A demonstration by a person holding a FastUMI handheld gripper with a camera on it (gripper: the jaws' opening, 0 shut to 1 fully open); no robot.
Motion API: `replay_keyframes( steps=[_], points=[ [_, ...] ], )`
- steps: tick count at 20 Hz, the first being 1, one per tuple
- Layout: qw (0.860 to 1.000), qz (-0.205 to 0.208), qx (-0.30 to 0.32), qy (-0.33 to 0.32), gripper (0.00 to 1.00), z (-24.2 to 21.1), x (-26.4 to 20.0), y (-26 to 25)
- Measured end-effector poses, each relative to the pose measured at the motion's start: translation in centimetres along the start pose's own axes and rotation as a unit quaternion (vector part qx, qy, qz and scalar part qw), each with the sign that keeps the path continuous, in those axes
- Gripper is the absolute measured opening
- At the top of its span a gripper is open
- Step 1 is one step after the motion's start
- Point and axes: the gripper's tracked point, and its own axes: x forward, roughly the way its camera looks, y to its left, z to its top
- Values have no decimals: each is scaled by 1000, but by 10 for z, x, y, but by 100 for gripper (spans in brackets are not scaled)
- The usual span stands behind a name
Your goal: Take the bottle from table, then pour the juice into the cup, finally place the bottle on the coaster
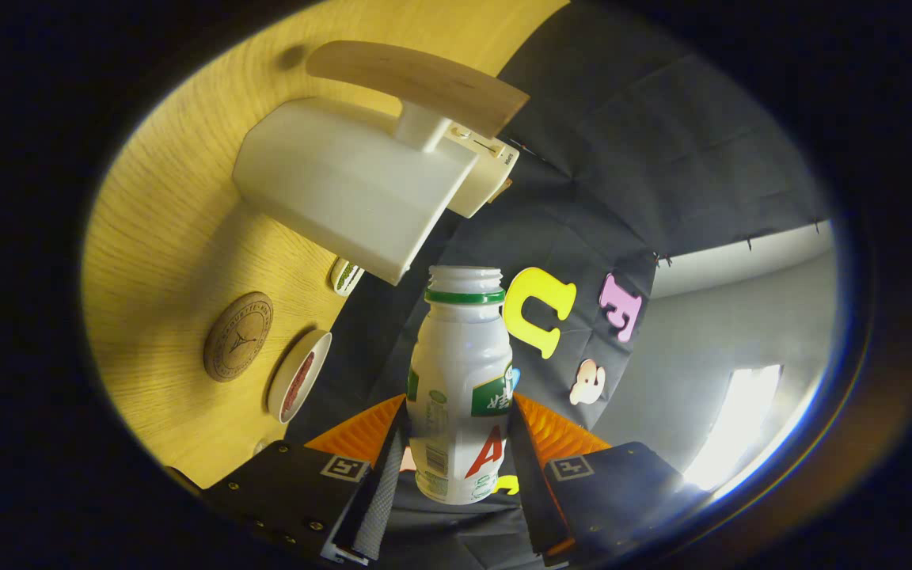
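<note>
A: Fingers [381,507] at lower centre of the frame, one each side of the bottle [460,388]. Tool [456,475] closed onto its lower body, both sides pressing; bottle lifted off the bench [163,237], neck open, no cap.

B: View rolled hard. Bench tilts up the left. Cup?

A: Small white cup [299,385] at lower left, dark red inside. Round coaster [238,336] just beside it. White box with a wooden handle [381,178] at upper centre, close above the bottle mouth.

B: Risks?

A: Judgement only: narrow cup, so a fast tip could spill past the rim. Smooth bottle may slip in the grip.

B: Unclear?

A: Juice level hidden by opaque plastic. Small object [345,276] by the box too small to identify.
</note>
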Motion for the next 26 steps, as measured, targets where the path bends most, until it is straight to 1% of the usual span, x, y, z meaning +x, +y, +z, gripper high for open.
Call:
replay_keyframes(
  steps=[3, 5, 7, 9, 12, 14, 15, 17, 19, 22, 25, 26],
  points=[
    [996, 23, 80, 7, 68, -9, 6, 6],
    [990, 40, 136, 13, 68, -11, 4, 15],
    [980, 55, 190, 19, 68, -10, -5, 25],
    [965, 75, 249, 23, 68, -7, -13, 34],
    [934, 99, 341, 29, 68, -9, -10, 38],
    [911, 113, 395, 31, 68, -8, -7, 39],
    [897, 120, 423, 29, 68, -4, -7, 39],
    [874, 128, 467, 30, 68, -3, -6, 40],
    [845, 132, 516, 31, 68, -3, -7, 43],
    [786, 141, 601, 40, 68, -8, 1, 48],
    [740, 135, 657, 49, 68, -18, 5, 54],
    [721, 136, 677, 48, 68, -19, 7, 56]
  ],
)
